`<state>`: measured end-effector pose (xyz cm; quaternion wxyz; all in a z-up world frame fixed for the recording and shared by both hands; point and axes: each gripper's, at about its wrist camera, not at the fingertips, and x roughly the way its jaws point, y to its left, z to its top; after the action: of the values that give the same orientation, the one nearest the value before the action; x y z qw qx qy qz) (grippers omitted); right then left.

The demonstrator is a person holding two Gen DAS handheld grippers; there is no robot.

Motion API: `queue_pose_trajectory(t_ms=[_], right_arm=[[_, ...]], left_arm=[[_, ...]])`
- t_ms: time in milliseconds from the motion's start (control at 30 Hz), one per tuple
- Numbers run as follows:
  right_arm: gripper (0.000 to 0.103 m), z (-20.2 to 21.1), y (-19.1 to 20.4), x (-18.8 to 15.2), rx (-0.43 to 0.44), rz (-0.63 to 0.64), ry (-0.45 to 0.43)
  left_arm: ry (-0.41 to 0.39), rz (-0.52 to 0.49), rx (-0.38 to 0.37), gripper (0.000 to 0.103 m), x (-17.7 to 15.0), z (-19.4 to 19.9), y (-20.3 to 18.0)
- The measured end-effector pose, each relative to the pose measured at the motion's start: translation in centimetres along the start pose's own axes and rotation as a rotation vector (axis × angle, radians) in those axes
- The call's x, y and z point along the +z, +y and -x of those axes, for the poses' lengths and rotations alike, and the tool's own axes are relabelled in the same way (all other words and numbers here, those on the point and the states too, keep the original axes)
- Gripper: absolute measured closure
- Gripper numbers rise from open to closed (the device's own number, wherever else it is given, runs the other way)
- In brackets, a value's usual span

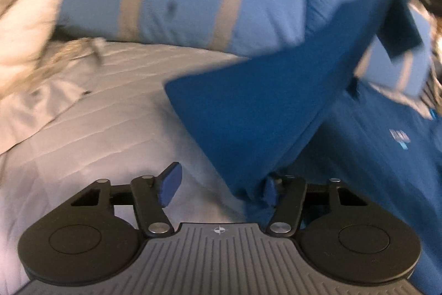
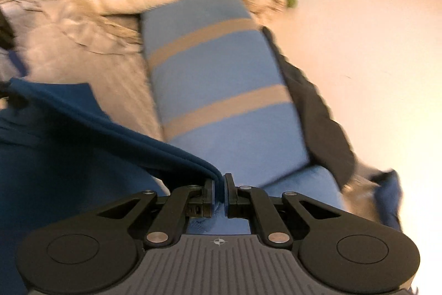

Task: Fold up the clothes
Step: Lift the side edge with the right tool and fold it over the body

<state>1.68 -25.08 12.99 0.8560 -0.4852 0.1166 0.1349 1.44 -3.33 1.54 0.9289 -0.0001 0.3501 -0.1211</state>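
Left wrist view is showing the left gripper (image 1: 219, 185) with fingers spread wide, the dark blue garment (image 1: 257, 112) draping over its right finger at centre right above the grey bedspread (image 1: 83, 129). Right wrist view is showing the right gripper (image 2: 219, 194) pinching the garment's folded edge at lower centre, a striped pillow (image 2: 221, 79) lying beyond.
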Motion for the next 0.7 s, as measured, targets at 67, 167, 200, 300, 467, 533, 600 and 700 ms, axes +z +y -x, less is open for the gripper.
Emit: queue_pose_trajectory(t_ms=[67, 167, 200, 300, 467, 533, 600, 700], right_arm=[[0.095, -0.1, -1.2, -0.6, -0.044, -0.031, 0.017], [0.095, -0.2, -2.2, -2.2, -0.028, -0.064, 0.055], [0.095, -0.2, -2.4, -2.8, -0.018, -0.067, 0.07], [0.095, -0.2, -2.3, -5.3, 0.087, -0.063, 0.138], [0.095, 0.0, -0.8, -10.5, 0.252, -0.096, 0.247], [0.095, 0.1, 0.0, -12.4, 0.292, -0.111, 0.276], [0.095, 0.4, 0.7, -13.3, 0.296, -0.109, 0.287], [0.095, 1.9, 0.8, -13.1, 0.269, -0.074, 0.272]], left_arm=[[0.033, -0.064, -0.025, 0.068, 0.1, -0.3, -0.9], [0.081, -0.159, 0.009, 0.086, 0.1, -0.6, -2.3], [0.095, -0.186, 0.015, 0.091, 0.1, -0.6, -2.6], [0.123, -0.251, 0.036, 0.095, 0.2, -0.5, -3.4], [0.131, -0.322, 0.074, 0.095, 0.5, -0.3, -4.1], [0.135, -0.35, 0.09, 0.095, 0.6, -0.2, -4.5], [0.138, -0.379, 0.105, 0.095, 0.8, -0.1, -4.8], [0.146, -0.404, 0.124, 0.095, 0.9, -0.1, -5.1]])
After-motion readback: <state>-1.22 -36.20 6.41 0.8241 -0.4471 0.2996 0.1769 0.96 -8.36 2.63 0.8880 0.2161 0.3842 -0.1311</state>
